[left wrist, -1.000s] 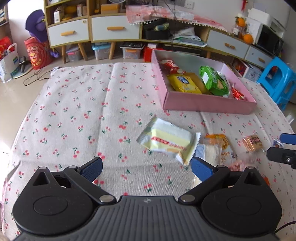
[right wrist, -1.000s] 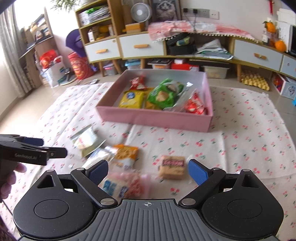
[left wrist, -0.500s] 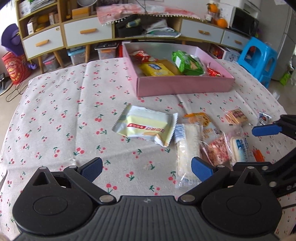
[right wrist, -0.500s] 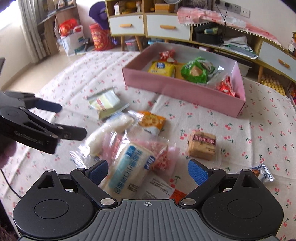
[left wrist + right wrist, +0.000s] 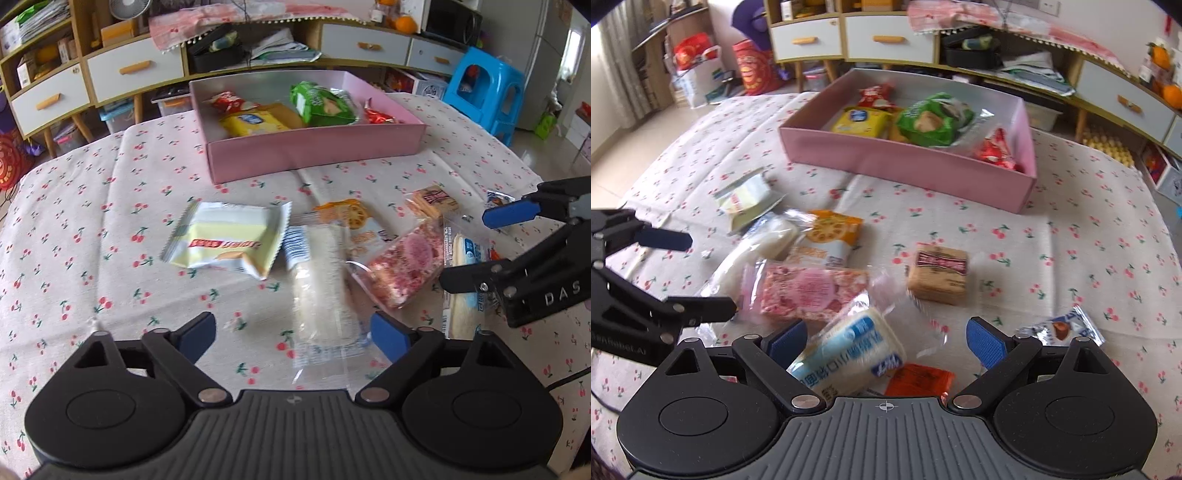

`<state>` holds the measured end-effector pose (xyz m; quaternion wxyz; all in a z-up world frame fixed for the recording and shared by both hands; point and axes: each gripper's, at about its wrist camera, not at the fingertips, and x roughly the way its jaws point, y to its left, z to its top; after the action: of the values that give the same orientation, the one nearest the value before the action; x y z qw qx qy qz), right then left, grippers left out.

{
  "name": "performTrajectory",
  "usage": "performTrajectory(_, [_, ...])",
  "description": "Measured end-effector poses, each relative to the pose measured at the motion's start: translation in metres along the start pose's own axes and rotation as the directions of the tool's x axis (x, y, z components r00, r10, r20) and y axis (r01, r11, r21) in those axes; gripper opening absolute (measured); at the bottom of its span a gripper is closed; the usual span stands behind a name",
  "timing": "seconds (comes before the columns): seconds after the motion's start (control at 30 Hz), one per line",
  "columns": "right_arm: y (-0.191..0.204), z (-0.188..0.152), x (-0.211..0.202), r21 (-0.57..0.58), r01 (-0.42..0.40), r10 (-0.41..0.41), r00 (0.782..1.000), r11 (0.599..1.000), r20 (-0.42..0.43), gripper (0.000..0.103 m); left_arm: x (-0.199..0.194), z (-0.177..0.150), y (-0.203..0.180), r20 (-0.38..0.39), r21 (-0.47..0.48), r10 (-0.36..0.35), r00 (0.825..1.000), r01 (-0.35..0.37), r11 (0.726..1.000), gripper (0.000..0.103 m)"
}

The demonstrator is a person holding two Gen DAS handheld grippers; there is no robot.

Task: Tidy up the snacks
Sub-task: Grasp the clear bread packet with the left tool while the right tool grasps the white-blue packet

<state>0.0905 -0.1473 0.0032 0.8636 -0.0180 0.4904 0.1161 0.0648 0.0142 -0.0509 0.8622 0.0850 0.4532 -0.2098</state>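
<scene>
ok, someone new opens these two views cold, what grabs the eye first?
Likely the pink box at the far side of the cherry-print cloth, already holding yellow, green and red packets. Next, the heap of loose snacks in front of it, the pink speckled bar in the middle. Both open grippers, left and right, hang over that heap.

Your long clear-wrapped white roll (image 5: 320,291) is smeared by motion in the left wrist view; its print can't be read. In the right wrist view the orange-red packet (image 5: 918,380) sits half hidden under your right gripper's body, and so does the near end of the blue-and-white packet (image 5: 849,350). The small wrapped candy (image 5: 496,199) is partly hidden behind your right gripper's finger.
</scene>
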Motion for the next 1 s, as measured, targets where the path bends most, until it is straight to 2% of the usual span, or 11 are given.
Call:
performTrajectory(0.1, [-0.005,0.002,-0.004,0.047,-0.020,0.021,1.000,0.999,-0.008,0.095,0.004,0.000,-0.004,-0.014,0.008,-0.006,1.000,0.006,1.000,0.067])
performTrajectory(0.13, [-0.006,0.002,-0.006,0.061,-0.028,0.029,1.000,0.998,-0.010,0.095,0.004,0.000,-0.004,-0.020,0.005,-0.015,1.000,0.015,1.000,0.057])
performTrajectory(0.17, [-0.008,0.003,-0.008,0.075,-0.036,0.038,0.999,0.997,-0.016,0.095,0.004,-0.001,-0.004,-0.020,0.003,-0.018,1.000,0.018,1.000,0.053])
performTrajectory(0.23, [-0.011,0.004,-0.011,0.102,-0.047,0.050,0.998,0.994,-0.029,0.095,0.002,0.000,-0.004,-0.020,0.012,-0.014,1.000,0.014,1.000,0.034])
performTrajectory(0.4, [-0.024,0.005,-0.010,0.225,-0.045,0.074,0.990,0.973,-0.122,0.093,-0.002,0.000,0.002,-0.057,-0.017,-0.014,0.998,0.013,1.000,0.033])
performTrajectory(0.47, [-0.030,0.003,-0.008,0.288,-0.067,0.117,0.980,0.955,-0.158,0.092,-0.005,-0.002,0.006,-0.080,-0.031,-0.008,0.997,0.006,1.000,0.033])
performTrajectory(0.57, [-0.034,0.000,-0.008,0.343,-0.095,0.166,0.969,0.935,-0.183,0.086,-0.009,-0.004,0.011,-0.126,-0.058,-0.006,0.992,-0.001,0.998,0.033])
performTrajectory(0.63, [-0.032,0.000,-0.009,0.349,-0.092,0.166,0.968,0.933,-0.188,0.084,-0.012,-0.006,0.015,-0.154,-0.077,-0.013,0.988,0.002,0.997,0.033])
performTrajectory(0.8, [-0.024,0.002,-0.013,0.352,-0.087,0.163,0.968,0.932,-0.192,0.069,-0.014,-0.008,0.019,-0.184,-0.082,-0.040,0.982,0.025,0.996,0.035])
performTrajectory(0.93, [-0.022,0.005,-0.019,0.363,-0.076,0.148,0.974,0.929,-0.173,0.063,-0.015,-0.009,0.019,-0.172,-0.090,-0.046,0.984,0.031,0.995,0.051])
performTrajectory(1.0, [-0.025,0.007,-0.023,0.376,-0.072,0.142,0.977,0.924,-0.161,0.062,-0.015,-0.009,0.018,-0.165,-0.078,-0.030,0.986,0.017,0.997,0.051])
